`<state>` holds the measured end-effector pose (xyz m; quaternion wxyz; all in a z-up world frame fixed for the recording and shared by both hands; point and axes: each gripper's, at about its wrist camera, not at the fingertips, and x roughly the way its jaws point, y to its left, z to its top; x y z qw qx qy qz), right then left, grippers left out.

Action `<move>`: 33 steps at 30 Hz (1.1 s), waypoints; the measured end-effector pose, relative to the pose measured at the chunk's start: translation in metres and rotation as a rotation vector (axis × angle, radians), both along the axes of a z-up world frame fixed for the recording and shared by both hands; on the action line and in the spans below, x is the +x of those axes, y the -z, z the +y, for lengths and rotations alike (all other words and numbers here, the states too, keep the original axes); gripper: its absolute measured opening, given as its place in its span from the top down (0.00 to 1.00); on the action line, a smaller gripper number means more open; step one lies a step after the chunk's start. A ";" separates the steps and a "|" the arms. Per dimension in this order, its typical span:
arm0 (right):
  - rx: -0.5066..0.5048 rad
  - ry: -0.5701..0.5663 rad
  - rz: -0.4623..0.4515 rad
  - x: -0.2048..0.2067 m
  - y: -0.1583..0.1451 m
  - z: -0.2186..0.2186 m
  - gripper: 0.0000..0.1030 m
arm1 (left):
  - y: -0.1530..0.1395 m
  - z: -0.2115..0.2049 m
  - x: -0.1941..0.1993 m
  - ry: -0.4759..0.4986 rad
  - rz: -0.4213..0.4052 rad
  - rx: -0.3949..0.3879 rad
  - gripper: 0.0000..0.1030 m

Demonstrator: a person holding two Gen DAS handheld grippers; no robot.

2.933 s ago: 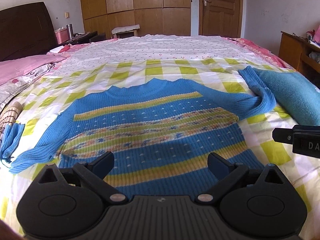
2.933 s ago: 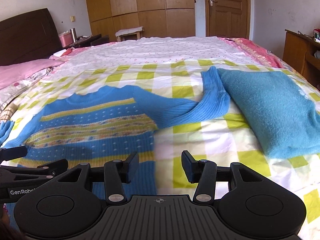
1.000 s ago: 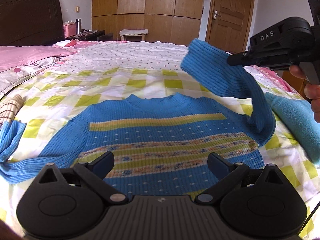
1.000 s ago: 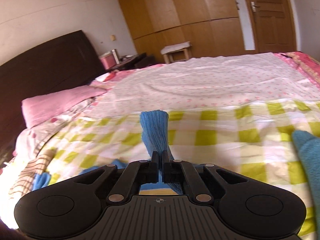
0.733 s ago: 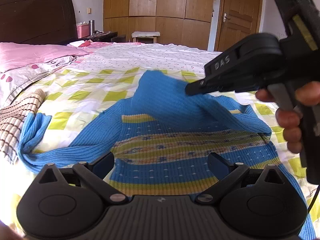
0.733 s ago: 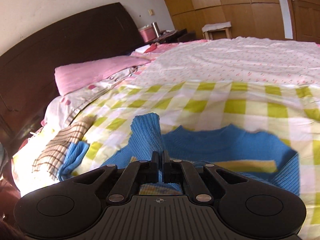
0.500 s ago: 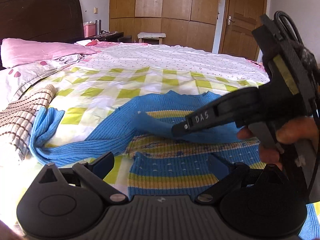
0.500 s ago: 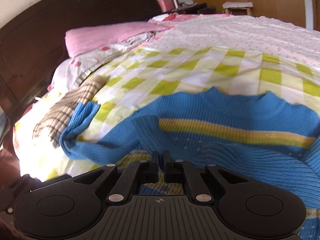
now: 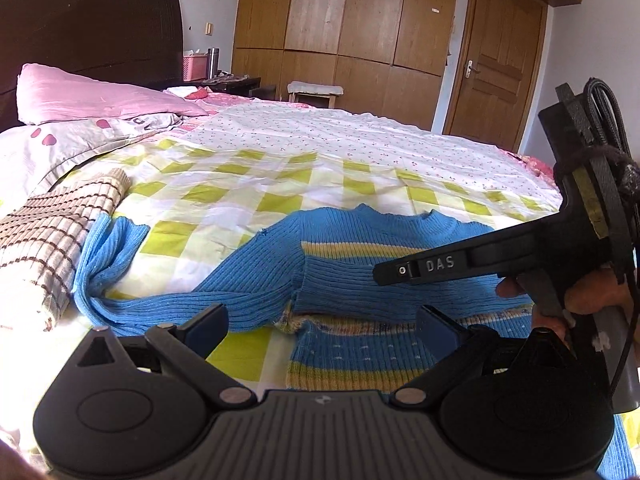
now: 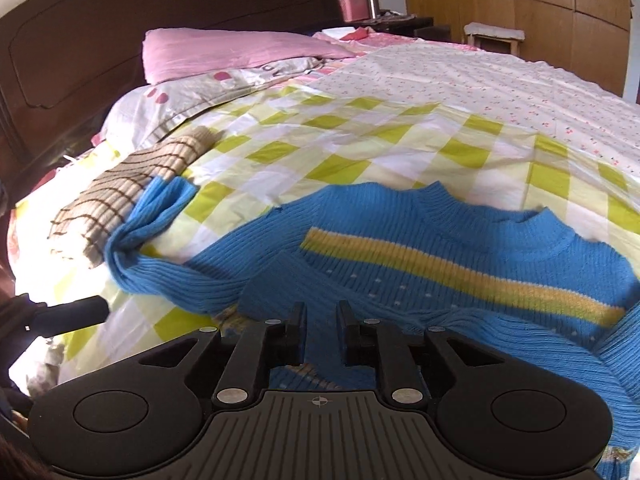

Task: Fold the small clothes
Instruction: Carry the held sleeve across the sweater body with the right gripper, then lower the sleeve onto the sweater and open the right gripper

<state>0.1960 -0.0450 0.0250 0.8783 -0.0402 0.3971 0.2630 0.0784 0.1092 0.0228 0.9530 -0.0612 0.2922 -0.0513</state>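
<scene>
Letting my right tool [image 10: 322,334] part over the sleeve [image 10: 280,280] laid across the sweater [image 10: 460,256], left tool [image 9: 320,320] spread wide, ready for the other sleeve.

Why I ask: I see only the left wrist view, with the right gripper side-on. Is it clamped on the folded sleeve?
Observer: No. In the right wrist view the right gripper has its jaws parted, and the folded sleeve lies flat on the sweater, showing through the gap.
Operator: Where does my left gripper sit from there?
Observer: One finger of the left gripper shows at that frame's left edge, over the checked quilt, short of the outstretched sleeve.
</scene>
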 end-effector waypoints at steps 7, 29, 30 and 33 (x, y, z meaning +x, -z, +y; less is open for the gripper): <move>0.030 0.101 -0.016 0.023 -0.010 -0.031 0.67 | 0.000 0.011 0.003 -0.020 -0.003 -0.032 0.00; -0.170 -0.297 -0.099 -0.018 0.015 0.039 0.64 | -0.002 0.029 0.003 -0.098 -0.038 -0.028 0.00; -0.182 -0.311 -0.092 -0.015 0.019 0.042 0.64 | -0.002 0.031 0.004 -0.104 -0.038 -0.028 0.00; -0.228 -0.338 -0.107 -0.013 0.029 0.049 0.65 | -0.002 0.036 0.005 -0.119 -0.038 -0.032 0.00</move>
